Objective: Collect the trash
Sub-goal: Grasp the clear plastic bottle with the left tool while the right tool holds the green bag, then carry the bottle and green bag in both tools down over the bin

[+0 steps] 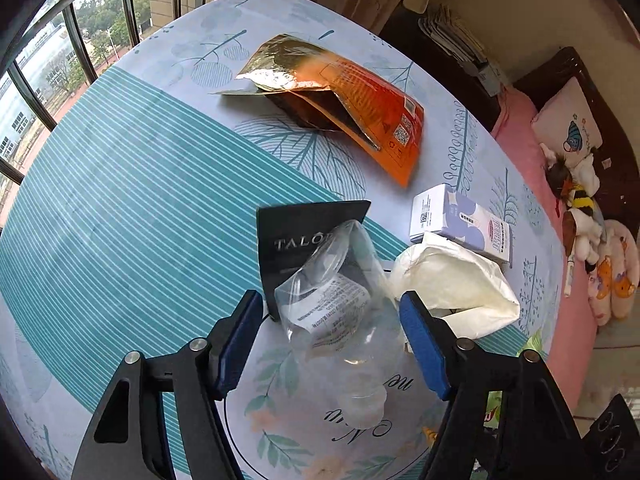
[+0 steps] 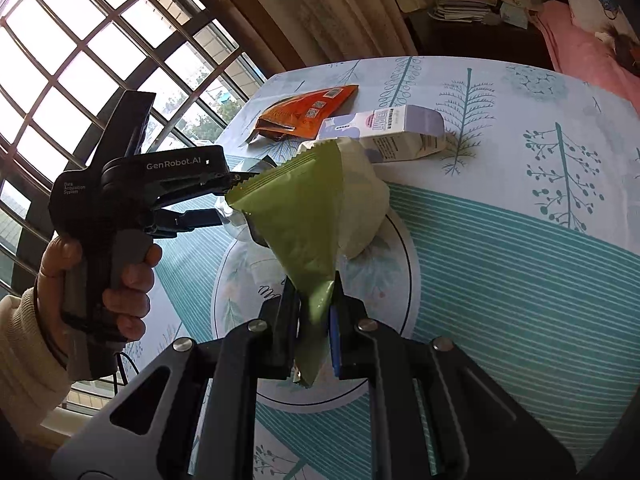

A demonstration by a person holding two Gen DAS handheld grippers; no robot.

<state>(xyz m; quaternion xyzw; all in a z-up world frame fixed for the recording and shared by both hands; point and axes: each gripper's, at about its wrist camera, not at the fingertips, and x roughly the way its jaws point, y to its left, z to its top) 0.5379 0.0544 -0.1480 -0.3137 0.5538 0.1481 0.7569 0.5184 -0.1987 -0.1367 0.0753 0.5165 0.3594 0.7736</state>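
A: So the clear plastic bottle (image 1: 340, 320) lies on the table (image 1: 120, 200), cap end toward the camera?

B: Yes, lengthwise between the left gripper (image 1: 332, 344), whose spread pads are clear of it. The right gripper (image 2: 314, 320) pinches a green wrapper (image 2: 296, 216).

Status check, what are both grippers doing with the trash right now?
Right gripper shut on green wrapper. Left gripper open, fingers either side of clear plastic bottle, not pinching. White bag crowds its right finger.
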